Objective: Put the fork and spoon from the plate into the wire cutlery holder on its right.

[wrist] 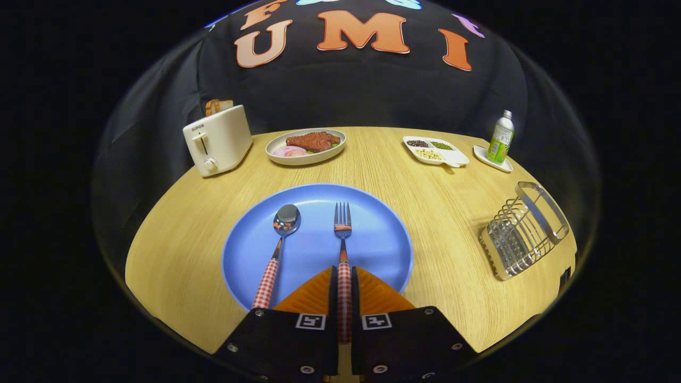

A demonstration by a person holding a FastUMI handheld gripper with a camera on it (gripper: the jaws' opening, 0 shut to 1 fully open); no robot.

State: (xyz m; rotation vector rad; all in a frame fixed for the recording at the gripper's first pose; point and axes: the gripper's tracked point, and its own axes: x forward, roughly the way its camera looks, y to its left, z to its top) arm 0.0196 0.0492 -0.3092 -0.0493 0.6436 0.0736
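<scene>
1. I have the hand-held gripper point(344, 298) closed on the fork point(343, 234) by its checked handle, tines resting on the blue plate point(383, 250).
2. The spoon point(279, 239) lies beside the fork on the plate, untouched.
3. The wire cutlery holder point(524, 229) stands empty on the tabletop point(441, 213), well to the plate's right.
4. I judge that nothing is delivered yet: both pieces remain to go.

Gripper point(344, 282) pointing forward and slightly downward, its two fingers point(314, 295) lying nearly parallel and drawn close together. Both fingers are pressing against the checked handle of the fork point(343, 234), one on each side, leaving only a narrow gap. The finger bases are sitting level, side by side.
</scene>
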